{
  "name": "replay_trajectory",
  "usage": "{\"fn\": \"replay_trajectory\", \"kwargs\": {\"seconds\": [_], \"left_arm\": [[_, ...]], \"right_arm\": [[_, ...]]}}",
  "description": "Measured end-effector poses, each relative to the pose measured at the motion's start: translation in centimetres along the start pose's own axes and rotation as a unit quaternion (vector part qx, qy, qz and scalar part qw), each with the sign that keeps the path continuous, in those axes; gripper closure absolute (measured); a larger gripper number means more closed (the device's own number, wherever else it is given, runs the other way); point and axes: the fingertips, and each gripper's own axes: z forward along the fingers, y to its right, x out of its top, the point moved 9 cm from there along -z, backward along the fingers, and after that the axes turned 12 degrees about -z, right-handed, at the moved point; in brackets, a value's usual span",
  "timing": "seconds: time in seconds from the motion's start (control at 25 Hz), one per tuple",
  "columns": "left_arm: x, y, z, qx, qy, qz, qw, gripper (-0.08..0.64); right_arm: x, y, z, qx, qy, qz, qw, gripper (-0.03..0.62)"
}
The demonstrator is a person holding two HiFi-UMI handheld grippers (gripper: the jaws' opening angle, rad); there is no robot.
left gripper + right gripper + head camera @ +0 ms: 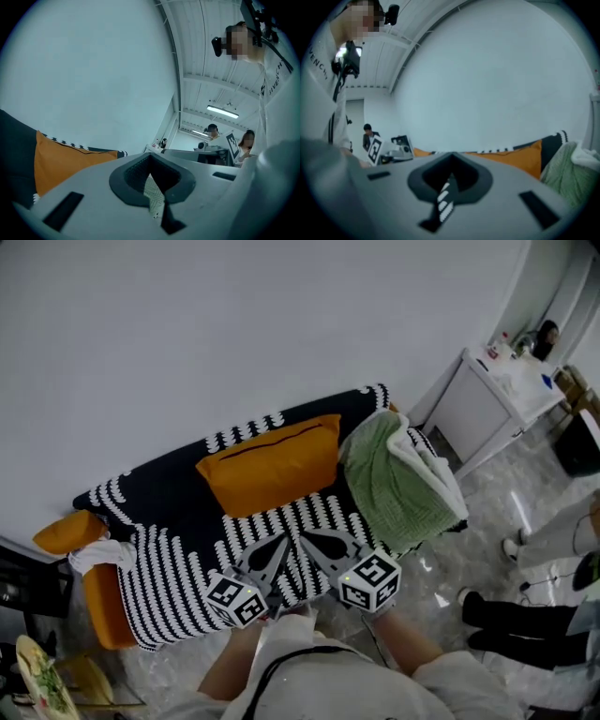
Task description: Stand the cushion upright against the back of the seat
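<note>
Against the sofa back (164, 482), orange cushion (272, 465) upright, beyond left hand-held gripper (274, 549) and right hand-held gripper (326, 545), both closed, empty

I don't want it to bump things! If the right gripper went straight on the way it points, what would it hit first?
Most likely the orange cushion, straight ahead of the right gripper, though how far is hard to tell.

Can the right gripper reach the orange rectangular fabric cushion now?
Probably yes: only striped seat lies between the right gripper and the orange cushion; its shut jaws must open first.
</note>
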Motion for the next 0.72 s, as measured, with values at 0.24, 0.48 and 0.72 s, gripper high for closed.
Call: {"fn": "replay_trajectory", "kwargs": {"seconds": [0.24, 0.48, 0.72], "left_arm": [[1.1, 3.2, -1.7, 0.0, 0.003, 0.02, 0.9998, 0.535], [1.5, 4.8, -2.7, 0.004, 0.01, 0.038, 0.9992, 0.535], [1.4, 4.7, -3.5, 0.032, 0.01, 0.049, 0.9983, 0.535]], "right_arm": [[1.8, -2.4, -1.7, 0.005, 0.004, -0.02, 1.0, 0.575], [3.4, -4.1, -3.5, 0.002, 0.017, -0.036, 0.999, 0.575], [4.0, -4.7, -4.6, -0.026, 0.021, -0.048, 0.998, 0.575]]}}
